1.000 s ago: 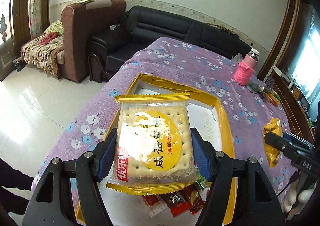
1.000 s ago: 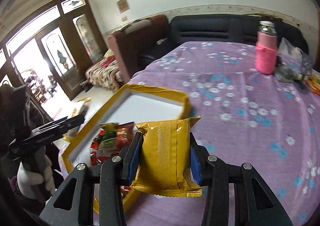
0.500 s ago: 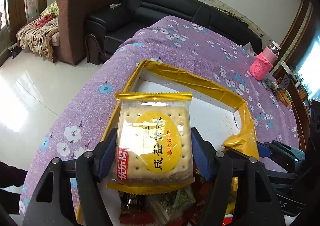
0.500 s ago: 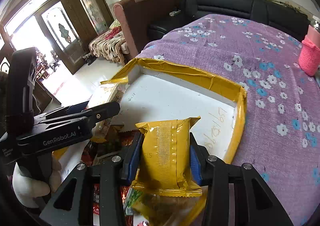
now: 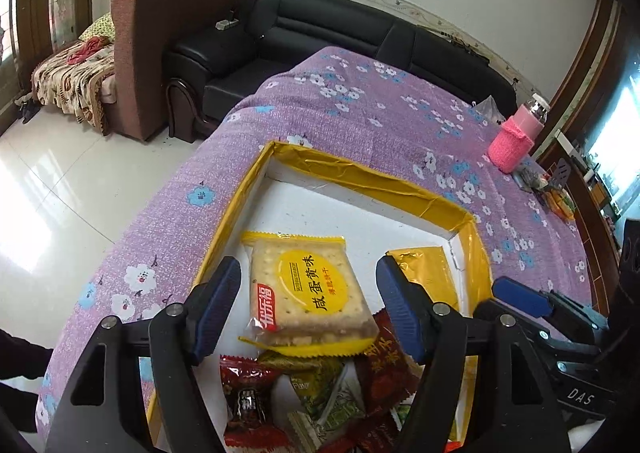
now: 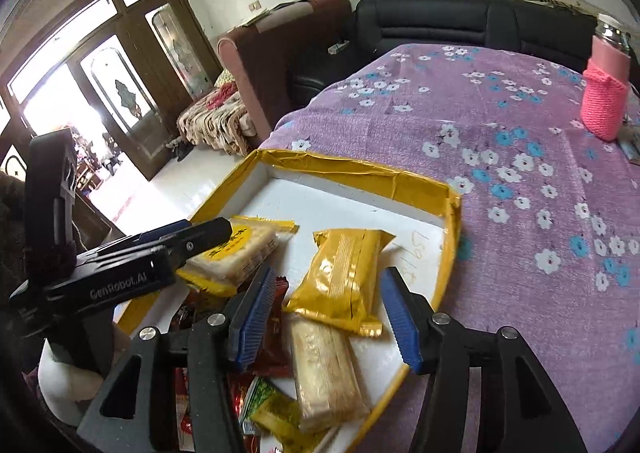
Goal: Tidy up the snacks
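Note:
A clear cracker packet with a yellow round label (image 5: 306,289) lies in the yellow-rimmed white tray (image 5: 360,177), propped on a pile of small snacks. My left gripper (image 5: 308,307) is open around it, jaws apart from it. A plain gold packet (image 6: 344,273) lies in the tray (image 6: 352,169) to the right; it also shows in the left wrist view (image 5: 426,277). My right gripper (image 6: 328,317) is open just above it. The cracker packet also shows in the right wrist view (image 6: 236,249), beside the left gripper's fingers (image 6: 204,231).
Several small red and green snack packets (image 5: 312,397) fill the tray's near end, with a pale wafer packet (image 6: 324,369). The tray sits on a purple flowered cloth (image 5: 360,101). A pink-sleeved bottle (image 5: 516,137) stands at the far right. Sofas stand beyond.
Both grippers lowered over the tray and opened. The cracker packet and the gold packet dropped out of the jaws and now lie in the tray.

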Tool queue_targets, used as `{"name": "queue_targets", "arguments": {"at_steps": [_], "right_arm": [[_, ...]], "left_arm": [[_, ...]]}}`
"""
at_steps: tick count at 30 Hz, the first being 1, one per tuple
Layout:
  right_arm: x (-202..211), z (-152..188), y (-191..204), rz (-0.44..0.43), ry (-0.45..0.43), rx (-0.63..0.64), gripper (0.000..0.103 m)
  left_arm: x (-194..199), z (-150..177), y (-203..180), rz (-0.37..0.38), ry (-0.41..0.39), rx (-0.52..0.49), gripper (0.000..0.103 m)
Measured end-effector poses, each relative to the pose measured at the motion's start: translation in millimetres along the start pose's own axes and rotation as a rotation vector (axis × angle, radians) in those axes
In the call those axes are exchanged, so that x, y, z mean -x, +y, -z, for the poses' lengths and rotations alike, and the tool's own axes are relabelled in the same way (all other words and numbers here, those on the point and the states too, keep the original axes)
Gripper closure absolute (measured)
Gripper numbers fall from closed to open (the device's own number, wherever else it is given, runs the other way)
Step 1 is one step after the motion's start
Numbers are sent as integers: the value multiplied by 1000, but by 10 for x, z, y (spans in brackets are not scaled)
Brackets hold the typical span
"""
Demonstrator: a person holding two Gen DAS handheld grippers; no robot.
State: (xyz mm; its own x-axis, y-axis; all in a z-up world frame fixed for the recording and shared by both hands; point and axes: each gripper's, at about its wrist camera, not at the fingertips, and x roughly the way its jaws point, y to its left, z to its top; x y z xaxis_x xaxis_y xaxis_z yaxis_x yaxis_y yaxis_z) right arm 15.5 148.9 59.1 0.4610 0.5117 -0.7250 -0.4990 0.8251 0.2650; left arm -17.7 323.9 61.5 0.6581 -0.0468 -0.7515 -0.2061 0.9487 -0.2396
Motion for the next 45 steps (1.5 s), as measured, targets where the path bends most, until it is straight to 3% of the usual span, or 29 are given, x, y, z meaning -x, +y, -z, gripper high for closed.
{"name": "queue_targets", "arguments": {"at_steps": [3,6,11,16,29,35,42,45], "right_arm": [[157,82,-39,-2,-16,-7,47],[340,202,-82,-7,-31,-12,46],[689,427,-116,4,-89,-2,40],[1019,667,-137,29,-141,16,38],[1644,1254,-157,96,-277,51,28],[1684,1420,-89,90,-291,72,27],[1648,1518,36,71,-294,95,27],[1637,1545,90,75,-299,114,26]], "left_arm": [[199,37,-70,-4,-43,-5,33],[525,145,-237,-63,-133,-43,33],[1069,408,-524,-119,-302,-75,20],[1465,695,-820,-138,-426,-83,15],[1687,1196,-1236,-207,-469,-73,10],[1753,1316,-1282,-280,-502,-76,10],[1778,1481,-1312,-432,-553,-85,9],[1726,1498,-1285,-428,-522,-98,9]]}}
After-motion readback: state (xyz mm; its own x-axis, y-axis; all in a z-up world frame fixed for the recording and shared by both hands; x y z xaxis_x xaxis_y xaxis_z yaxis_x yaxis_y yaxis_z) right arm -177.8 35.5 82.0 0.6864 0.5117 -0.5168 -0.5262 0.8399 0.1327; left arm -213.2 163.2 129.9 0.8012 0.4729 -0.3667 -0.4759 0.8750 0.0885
